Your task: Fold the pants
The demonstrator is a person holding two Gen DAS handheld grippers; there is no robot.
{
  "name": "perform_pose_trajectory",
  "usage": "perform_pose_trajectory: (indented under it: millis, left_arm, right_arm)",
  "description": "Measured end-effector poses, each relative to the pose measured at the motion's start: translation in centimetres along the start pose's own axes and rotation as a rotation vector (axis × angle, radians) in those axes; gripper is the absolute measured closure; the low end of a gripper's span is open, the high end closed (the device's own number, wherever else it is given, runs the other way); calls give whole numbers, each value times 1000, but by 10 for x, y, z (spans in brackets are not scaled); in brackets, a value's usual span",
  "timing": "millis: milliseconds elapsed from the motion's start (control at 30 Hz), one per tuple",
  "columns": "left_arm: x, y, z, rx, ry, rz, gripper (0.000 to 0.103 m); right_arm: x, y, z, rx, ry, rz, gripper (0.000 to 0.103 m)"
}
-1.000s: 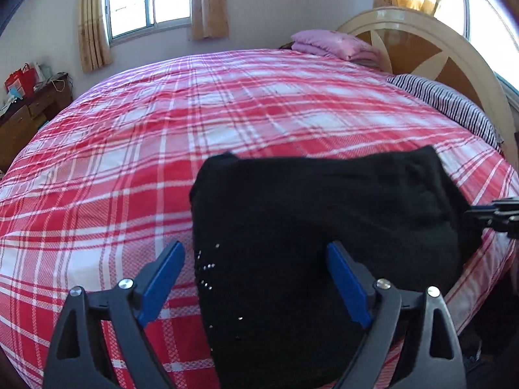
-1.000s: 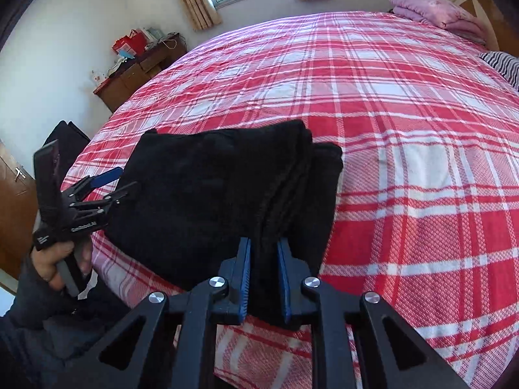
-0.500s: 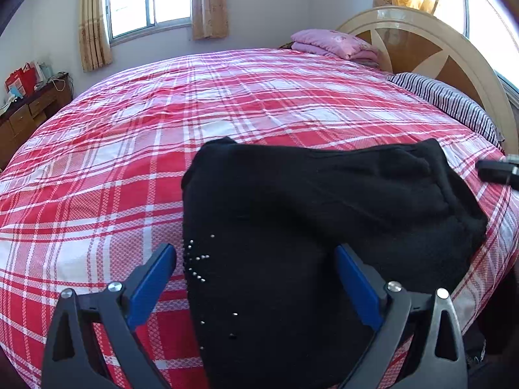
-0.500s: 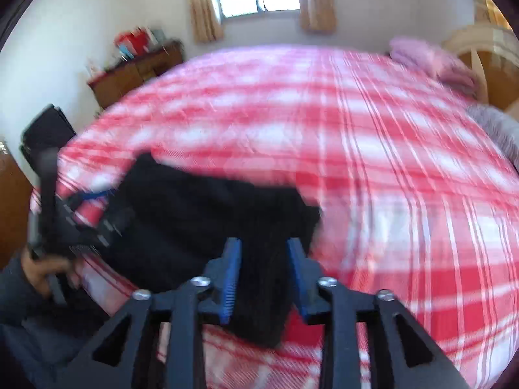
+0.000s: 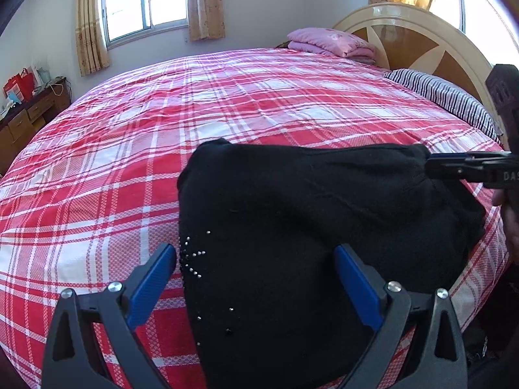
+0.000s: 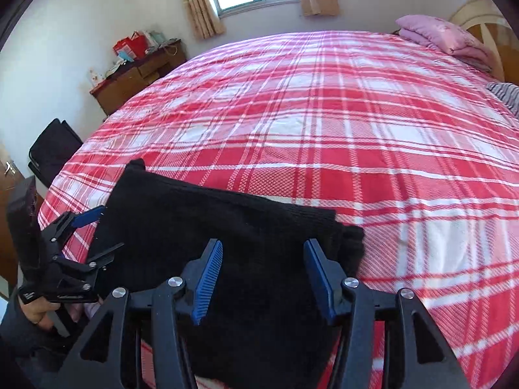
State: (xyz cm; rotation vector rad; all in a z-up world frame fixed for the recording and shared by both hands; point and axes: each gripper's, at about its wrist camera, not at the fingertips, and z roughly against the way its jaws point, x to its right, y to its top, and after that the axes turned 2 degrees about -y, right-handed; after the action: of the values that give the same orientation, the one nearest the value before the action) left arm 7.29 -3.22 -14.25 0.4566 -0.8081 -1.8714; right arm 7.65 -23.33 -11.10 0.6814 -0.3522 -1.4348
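The black pants (image 5: 311,227) lie folded in a thick bundle near the front edge of the red plaid bed (image 5: 227,103); small silver studs show on their left part. My left gripper (image 5: 256,278) is open, its blue pads either side of the bundle's near edge, holding nothing. In the right wrist view the pants (image 6: 227,236) lie under my right gripper (image 6: 262,275), which is open above their right end. The left gripper (image 6: 94,230) shows at the bundle's left end. The right gripper (image 5: 454,162) shows at the bundle's far right corner.
A pink folded blanket (image 5: 331,42) and a striped pillow (image 5: 447,97) lie by the wooden headboard (image 5: 412,39). A wooden dresser (image 6: 139,74) with clutter stands by the far wall, and a black bag (image 6: 52,149) sits left of the bed.
My right gripper has opened and let go of the pants' folded edge, which now lies on the bed. My left gripper has stayed open and shifted slightly.
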Motion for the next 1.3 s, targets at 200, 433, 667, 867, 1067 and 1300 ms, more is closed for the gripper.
perform_pose_trajectory:
  millis: [200, 433, 667, 867, 1067, 1300]
  left_arm:
    - [3, -1, 1, -6, -1, -14, 3]
    - [5, -1, 0, -10, 2, -19, 1]
    - [-1, 1, 4, 3, 17, -26, 1]
    - [-19, 5, 8, 21, 56, 3, 1]
    - [-40, 12, 5, 31, 80, 41, 1]
    - [-55, 14, -10, 2, -52, 138, 1]
  right_arm:
    - [-13, -22, 24, -1, -21, 66, 48]
    - [7, -49, 11, -66, -94, 61, 33]
    - [22, -44, 23, -67, -13, -25, 32]
    - [42, -41, 31, -23, -18, -114, 32]
    - [41, -40, 26, -27, -1, -142, 32]
    - [48, -34, 16, -25, 67, -239, 32]
